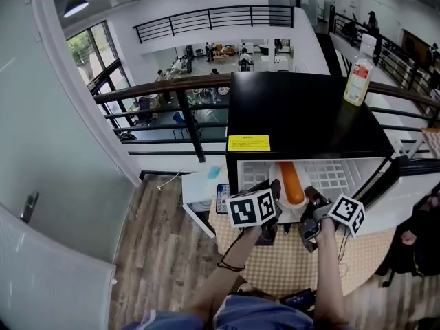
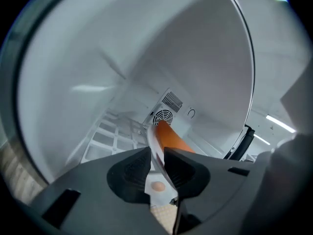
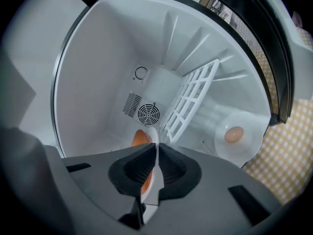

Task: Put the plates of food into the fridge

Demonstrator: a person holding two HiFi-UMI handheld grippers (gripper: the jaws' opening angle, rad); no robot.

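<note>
Both left gripper (image 2: pixel 156 149) and right gripper (image 3: pixel 156 145) fingers (image 3: pixel 176 169) pinch seemingly opposite plate (image 2: pixel 152 141) rims.

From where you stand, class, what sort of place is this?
Probably an office or lab mezzanine: a dark railing overlooks desks on the floor below, beside a small black fridge.

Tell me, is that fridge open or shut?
Open: the right gripper view looks straight into the white inside of the fridge, showing the rear fan and the wire shelf.
</note>
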